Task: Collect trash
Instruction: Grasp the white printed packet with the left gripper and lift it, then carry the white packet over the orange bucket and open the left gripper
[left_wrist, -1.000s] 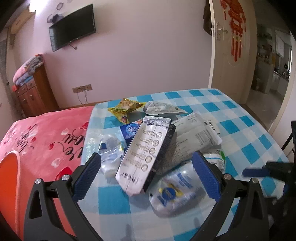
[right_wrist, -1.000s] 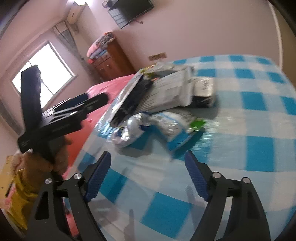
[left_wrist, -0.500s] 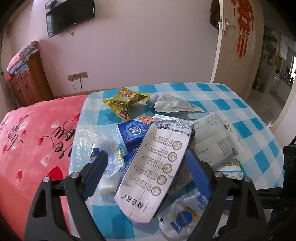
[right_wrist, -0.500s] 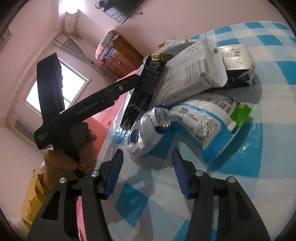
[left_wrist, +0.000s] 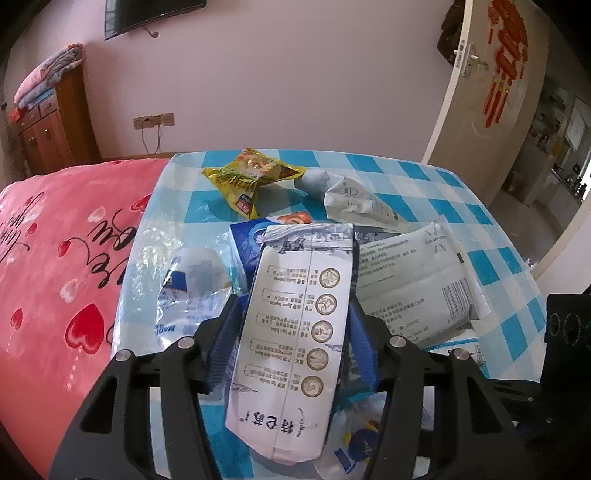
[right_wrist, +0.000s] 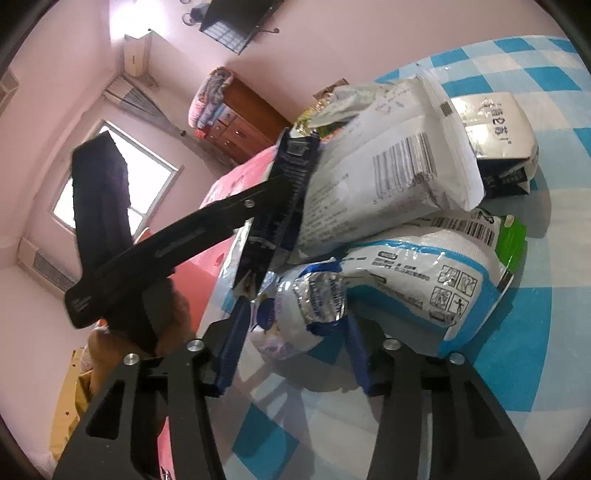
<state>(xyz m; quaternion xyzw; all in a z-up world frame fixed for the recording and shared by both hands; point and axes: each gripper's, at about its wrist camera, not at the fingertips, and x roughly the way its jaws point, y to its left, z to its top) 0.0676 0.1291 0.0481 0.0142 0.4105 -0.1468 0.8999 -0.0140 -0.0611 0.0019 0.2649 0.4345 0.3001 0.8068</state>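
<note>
A heap of empty wrappers lies on a blue checked table (left_wrist: 413, 173). My left gripper (left_wrist: 291, 354) has its jaws around a long white and dark milk carton (left_wrist: 303, 332), pads close against its sides. In the right wrist view that carton (right_wrist: 284, 206) shows dark blue, with the left gripper (right_wrist: 177, 251) beside it. My right gripper (right_wrist: 291, 354) has its jaws around the crumpled foil end of a white and blue pouch (right_wrist: 391, 291), pads touching it. A large white barcode pack (right_wrist: 373, 177) lies on top of the pouch.
A yellow snack bag (left_wrist: 251, 177), a grey-white pouch (left_wrist: 354, 199), a blue box (left_wrist: 247, 243) and a clear plastic wrapper (left_wrist: 188, 291) lie further back. A pink heart blanket (left_wrist: 55, 258) adjoins the table's left. A wooden dresser (left_wrist: 51, 129) and open door (left_wrist: 472, 92) stand behind.
Both grippers moved forward into the heap and narrowed. The left jaws closed in around the milk carton; the right jaws closed in around the foil pouch end.
</note>
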